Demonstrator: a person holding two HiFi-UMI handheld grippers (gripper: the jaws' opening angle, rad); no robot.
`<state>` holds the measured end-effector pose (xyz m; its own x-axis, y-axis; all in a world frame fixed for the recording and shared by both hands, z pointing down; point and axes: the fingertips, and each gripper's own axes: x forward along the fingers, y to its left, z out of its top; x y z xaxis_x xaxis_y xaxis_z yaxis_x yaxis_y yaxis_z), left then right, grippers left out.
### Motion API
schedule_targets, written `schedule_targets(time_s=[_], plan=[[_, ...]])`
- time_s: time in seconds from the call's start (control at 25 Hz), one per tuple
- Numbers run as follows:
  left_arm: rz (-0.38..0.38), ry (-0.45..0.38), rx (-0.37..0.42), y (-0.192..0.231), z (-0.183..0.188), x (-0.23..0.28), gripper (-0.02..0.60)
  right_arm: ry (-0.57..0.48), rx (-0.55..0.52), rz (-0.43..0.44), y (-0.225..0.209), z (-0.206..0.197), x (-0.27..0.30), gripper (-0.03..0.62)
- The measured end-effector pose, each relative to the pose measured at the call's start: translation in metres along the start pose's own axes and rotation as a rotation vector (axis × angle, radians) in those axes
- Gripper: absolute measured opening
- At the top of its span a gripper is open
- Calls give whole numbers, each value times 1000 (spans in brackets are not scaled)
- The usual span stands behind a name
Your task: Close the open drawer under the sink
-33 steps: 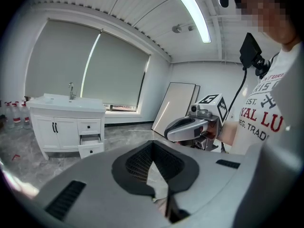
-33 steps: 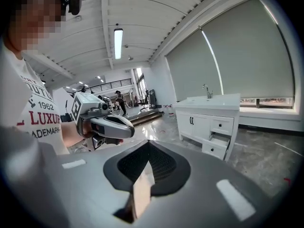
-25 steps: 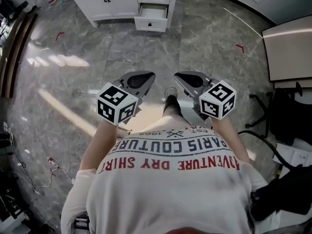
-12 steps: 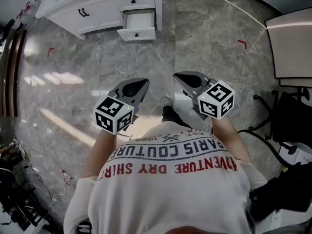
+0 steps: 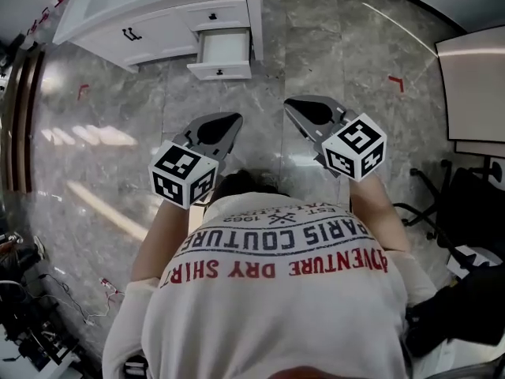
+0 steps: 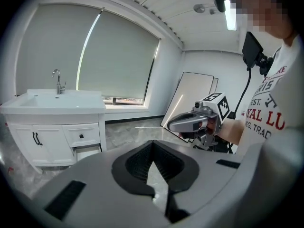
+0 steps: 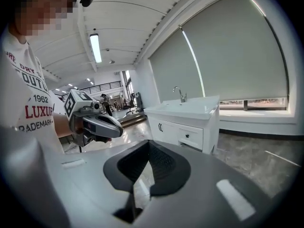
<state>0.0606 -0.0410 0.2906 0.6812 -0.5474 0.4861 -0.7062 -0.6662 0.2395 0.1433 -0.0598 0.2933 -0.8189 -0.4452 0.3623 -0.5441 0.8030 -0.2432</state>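
Note:
A white vanity (image 5: pixel 150 22) under the sink stands at the top left of the head view. Its lower drawer (image 5: pixel 223 54) is pulled out and looks empty; the drawer above it (image 5: pixel 213 16) is pushed in. My left gripper (image 5: pixel 233 121) and right gripper (image 5: pixel 292 104) are held side by side over the marble floor, well short of the vanity. Both are shut with nothing in them. The left gripper view shows the sink's faucet (image 6: pixel 58 80), the open drawer (image 6: pixel 88 152) and the right gripper (image 6: pixel 190 122). In the right gripper view the vanity (image 7: pixel 183 125) is ahead and the left gripper (image 7: pixel 102 125) is at the left.
A large white board (image 5: pixel 473 81) leans at the right, with a black chair (image 5: pixel 442 188) below it. Red tape marks (image 5: pixel 397 81) lie on the grey floor. Cables (image 5: pixel 79 290) trail at the lower left, and a dark wooden strip (image 5: pixel 20 109) runs along the left edge.
The person has stepped toward the vanity, so the open drawer sits lower and larger in the head view. Both grippers stay shut, held in front as before.

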Motion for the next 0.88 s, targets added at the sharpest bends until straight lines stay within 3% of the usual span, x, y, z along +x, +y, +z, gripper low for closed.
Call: schedule_targets(time_s=[0.16,0.36,0.56,0.88], plan=[[-12,-18,-10,18,9,8,2,40,-42,-9,-7,-4,2,2],[11,-32,-52,75,23,24,3,39,-18,-34,-38,8,28,2],[-37,3,-21,107,35,52,3,50,1,-27,-66,22,67,2],[-52,69,1,194,45,91,3,30,41,11,-116,41,150,2]])
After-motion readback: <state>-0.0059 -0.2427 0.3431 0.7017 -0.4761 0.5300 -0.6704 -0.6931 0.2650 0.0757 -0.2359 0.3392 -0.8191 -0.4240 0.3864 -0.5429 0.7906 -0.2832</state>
